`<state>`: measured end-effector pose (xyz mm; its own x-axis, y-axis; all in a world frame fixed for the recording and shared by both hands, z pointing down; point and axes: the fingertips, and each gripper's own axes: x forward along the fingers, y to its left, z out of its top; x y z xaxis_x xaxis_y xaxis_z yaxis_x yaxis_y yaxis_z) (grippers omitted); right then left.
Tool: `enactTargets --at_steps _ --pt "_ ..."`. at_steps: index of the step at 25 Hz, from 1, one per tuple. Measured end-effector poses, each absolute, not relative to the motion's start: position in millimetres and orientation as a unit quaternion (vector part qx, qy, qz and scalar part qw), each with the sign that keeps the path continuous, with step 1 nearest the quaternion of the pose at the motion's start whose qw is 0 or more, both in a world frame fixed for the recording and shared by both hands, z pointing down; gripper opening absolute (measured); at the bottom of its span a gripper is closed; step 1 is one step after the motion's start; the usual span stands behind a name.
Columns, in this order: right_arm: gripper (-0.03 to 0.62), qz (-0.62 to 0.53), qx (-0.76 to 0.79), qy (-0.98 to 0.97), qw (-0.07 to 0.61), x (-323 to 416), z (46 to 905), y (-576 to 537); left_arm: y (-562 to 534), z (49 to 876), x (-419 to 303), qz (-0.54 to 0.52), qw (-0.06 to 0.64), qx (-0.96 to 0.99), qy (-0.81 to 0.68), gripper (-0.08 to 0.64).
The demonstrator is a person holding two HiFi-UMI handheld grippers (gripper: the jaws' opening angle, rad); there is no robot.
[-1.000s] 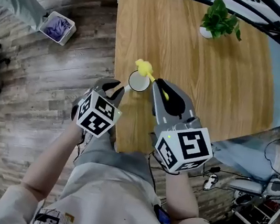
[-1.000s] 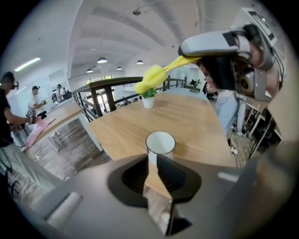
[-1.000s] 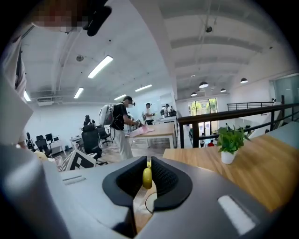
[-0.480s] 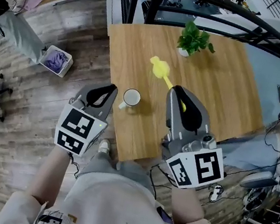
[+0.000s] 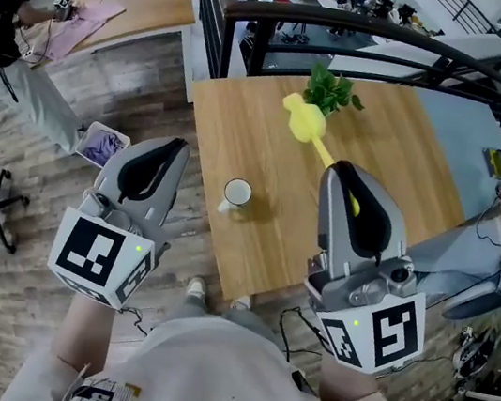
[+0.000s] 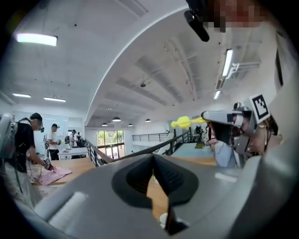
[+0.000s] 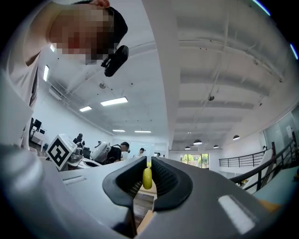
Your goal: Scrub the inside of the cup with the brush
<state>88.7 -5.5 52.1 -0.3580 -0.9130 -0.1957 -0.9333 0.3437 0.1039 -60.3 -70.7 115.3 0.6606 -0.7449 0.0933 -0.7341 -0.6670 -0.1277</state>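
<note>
Brush (image 5: pixel 303 119) now well clear of cup (image 5: pixel 236 193)

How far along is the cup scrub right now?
Done, apparently: a second ago the yellow brush was at the white cup, the left gripper alongside. In hand: the right gripper has the brush clamped and lifted clear; the left gripper is shut, empty; the cup stands alone on the wooden table. Left: setting the brush down. Whether the inside is clean I cannot see.
</note>
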Motion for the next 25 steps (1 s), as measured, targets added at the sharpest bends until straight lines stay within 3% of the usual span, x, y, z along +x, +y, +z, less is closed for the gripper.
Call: enactTargets --at_steps 11,15,25 --pt "0.034 0.197 -0.58 0.783 0.108 90.3 -8.6 48.9 -24.1 54.5 -71.6 -0.019 0.132 -0.898 0.418 0.003" --pt "0.035 0.209 -0.586 0.777 0.097 89.6 -7.1 53.2 -15.6 45.5 -77.2 -0.002 0.162 -0.888 0.431 0.003" --pt "0.034 0.184 -0.589 0.78 0.103 97.9 23.7 49.1 -21.3 81.1 -66.8 -0.028 0.129 -0.892 0.433 0.003"
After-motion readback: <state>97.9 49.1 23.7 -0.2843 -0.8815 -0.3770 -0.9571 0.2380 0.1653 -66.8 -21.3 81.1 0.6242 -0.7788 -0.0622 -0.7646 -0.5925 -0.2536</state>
